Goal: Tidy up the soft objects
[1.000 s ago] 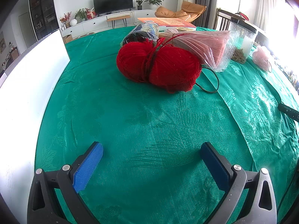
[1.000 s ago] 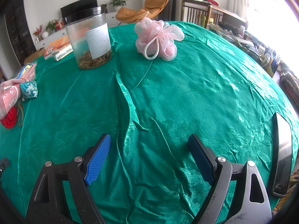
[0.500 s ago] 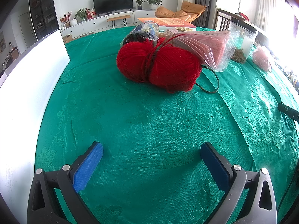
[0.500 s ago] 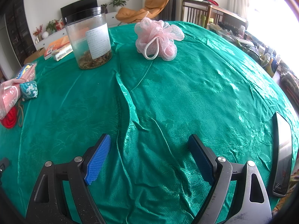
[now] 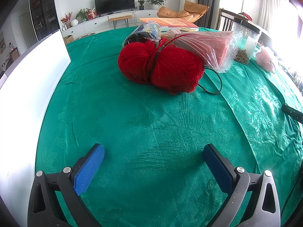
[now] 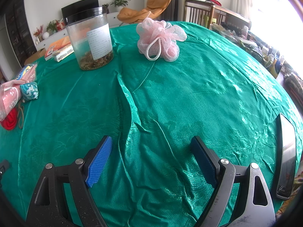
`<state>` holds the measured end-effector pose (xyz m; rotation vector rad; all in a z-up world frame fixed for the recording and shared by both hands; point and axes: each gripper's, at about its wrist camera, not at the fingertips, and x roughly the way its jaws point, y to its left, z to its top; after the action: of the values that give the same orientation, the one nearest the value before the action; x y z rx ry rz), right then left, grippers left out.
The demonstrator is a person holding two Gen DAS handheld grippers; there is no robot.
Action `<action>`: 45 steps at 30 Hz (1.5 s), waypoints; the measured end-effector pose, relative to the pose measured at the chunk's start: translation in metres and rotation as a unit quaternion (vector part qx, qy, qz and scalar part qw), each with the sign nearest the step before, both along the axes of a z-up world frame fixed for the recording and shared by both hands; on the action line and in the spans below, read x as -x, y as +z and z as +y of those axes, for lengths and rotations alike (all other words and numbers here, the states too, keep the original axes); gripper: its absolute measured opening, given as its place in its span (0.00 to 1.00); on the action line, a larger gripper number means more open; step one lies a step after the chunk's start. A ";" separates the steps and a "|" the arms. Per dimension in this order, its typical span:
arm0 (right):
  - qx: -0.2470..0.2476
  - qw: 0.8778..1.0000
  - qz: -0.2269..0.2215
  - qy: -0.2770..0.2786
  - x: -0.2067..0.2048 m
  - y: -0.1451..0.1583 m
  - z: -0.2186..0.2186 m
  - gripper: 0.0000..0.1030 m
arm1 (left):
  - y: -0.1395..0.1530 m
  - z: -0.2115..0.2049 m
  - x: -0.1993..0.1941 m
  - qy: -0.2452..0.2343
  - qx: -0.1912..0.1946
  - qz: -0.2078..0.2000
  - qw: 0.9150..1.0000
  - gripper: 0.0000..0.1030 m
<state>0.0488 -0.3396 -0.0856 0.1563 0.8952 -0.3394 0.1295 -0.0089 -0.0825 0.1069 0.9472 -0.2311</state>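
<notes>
A red yarn ball point(image 5: 161, 68) lies on the green tablecloth point(image 5: 151, 124), straight ahead of my left gripper point(image 5: 153, 151), which is open and holds nothing. Behind the yarn rests a pink cloth pack in clear plastic point(image 5: 208, 45) and a dark rolled bundle point(image 5: 144, 34). In the right wrist view a pink mesh bath pouf point(image 6: 161, 39) sits far ahead of my right gripper point(image 6: 151, 145), also open and bare. At that view's left edge lie the pink pack point(image 6: 11, 96), a small teal patterned pouch point(image 6: 29, 90) and a bit of the yarn point(image 6: 10, 120).
A clear plastic jar point(image 6: 90, 41) with dried bits stands left of the pouf. Books point(image 6: 60, 49) lie behind it. A white box wall point(image 5: 28, 98) runs along the left. A dark phone-like slab point(image 6: 286, 155) lies at the right edge. The cloth has raised folds point(image 6: 128, 104).
</notes>
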 end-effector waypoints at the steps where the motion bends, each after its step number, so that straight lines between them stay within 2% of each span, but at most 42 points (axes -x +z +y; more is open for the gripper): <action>1: 0.000 1.000 0.000 0.000 0.000 0.000 0.000 0.85 | 0.000 0.000 0.000 0.000 0.000 0.000 1.000 1.00; 36: 0.000 1.000 0.000 0.000 0.000 0.000 0.000 0.85 | 0.000 0.000 0.000 0.000 0.000 0.001 1.000 1.00; 45: 0.000 1.000 0.000 0.000 0.000 0.000 0.000 0.85 | 0.001 0.001 -0.004 -0.016 -0.003 0.019 1.000 1.00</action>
<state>0.0489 -0.3395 -0.0853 0.1569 0.8959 -0.3392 0.1334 -0.0079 -0.0815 0.1244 0.9855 -0.2602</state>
